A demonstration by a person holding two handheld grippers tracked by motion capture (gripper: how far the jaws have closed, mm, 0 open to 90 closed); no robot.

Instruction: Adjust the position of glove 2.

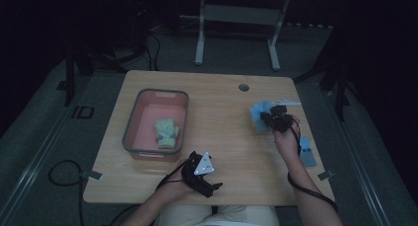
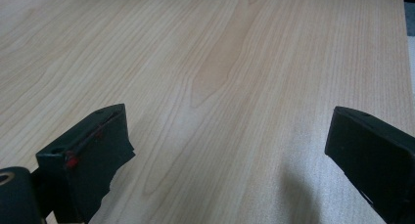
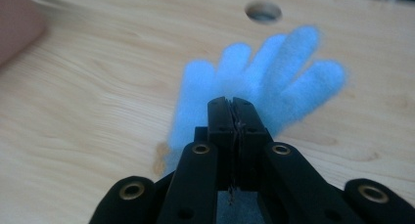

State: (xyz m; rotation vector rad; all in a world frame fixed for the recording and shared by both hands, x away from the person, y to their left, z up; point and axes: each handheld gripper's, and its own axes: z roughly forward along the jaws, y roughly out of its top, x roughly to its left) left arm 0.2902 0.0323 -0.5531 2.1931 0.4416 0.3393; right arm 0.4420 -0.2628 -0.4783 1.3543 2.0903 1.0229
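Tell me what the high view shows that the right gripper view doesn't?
High view alone: the pink bin holding a green glove, the left gripper near the table's front edge, another blue glove. Right gripper view alone: its jaws pressed together at a blue glove's edge, fuzzy fingers close up. Both: that glove, the wooden table, its round hole.

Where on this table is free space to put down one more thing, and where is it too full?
The widest bare wood lies mid-table, between the grey-rimmed bin and the blue glove under the right gripper. The far strip beside the cable hole is also free. It is crowded at the right edge, where a second blue glove lies.
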